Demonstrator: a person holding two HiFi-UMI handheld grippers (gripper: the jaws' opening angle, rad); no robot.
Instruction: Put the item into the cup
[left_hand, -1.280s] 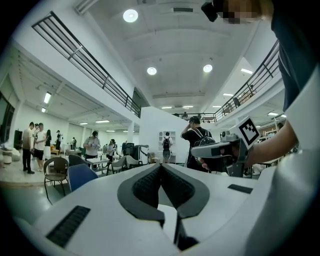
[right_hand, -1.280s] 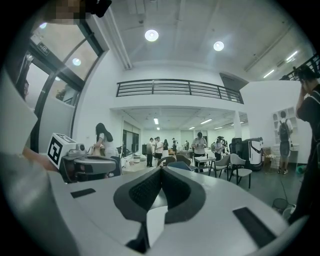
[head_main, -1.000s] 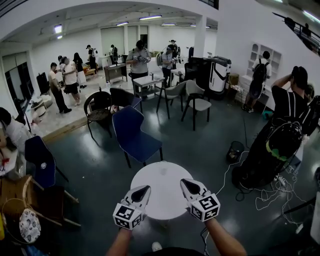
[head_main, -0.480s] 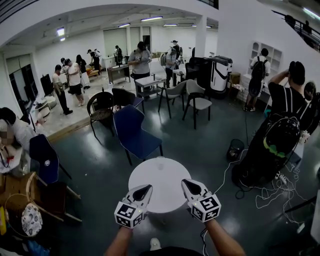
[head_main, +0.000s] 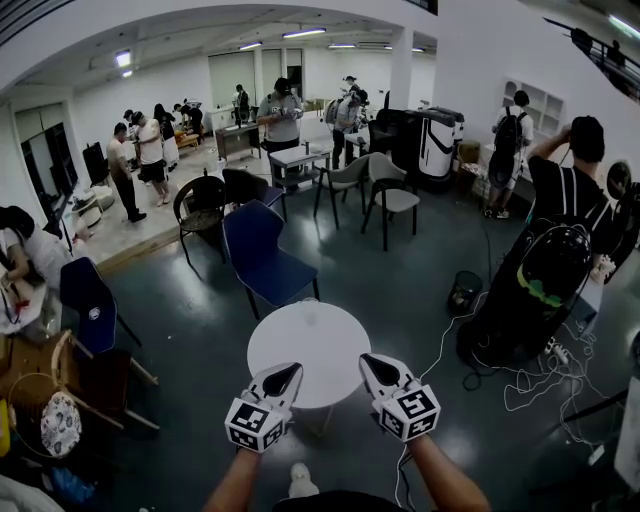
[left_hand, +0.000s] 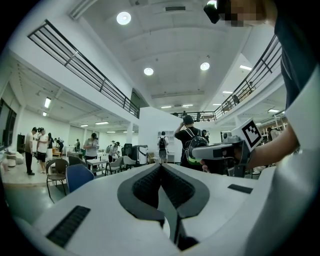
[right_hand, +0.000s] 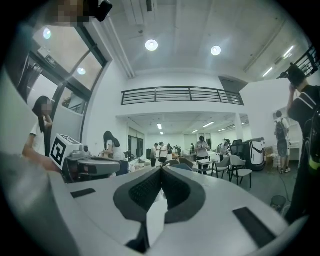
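Observation:
No cup and no item shows in any view. In the head view both grippers are held level, side by side, over the near edge of a bare round white table. My left gripper is shut with nothing between its jaws, and its own view shows the tips meeting. My right gripper is likewise shut and empty, its tips touching. Each gripper view shows the other gripper beside it: the right gripper and the left gripper.
A blue chair stands just beyond the table, with more chairs and small tables behind it. A person with a backpack stands at the right beside a black bin and floor cables. A wooden chair stands at left. Several people stand at the back.
The round table has slid up and a little left in the head view, so the grippers now overlap only its near edge. Both grippers keep their pose and stay shut.

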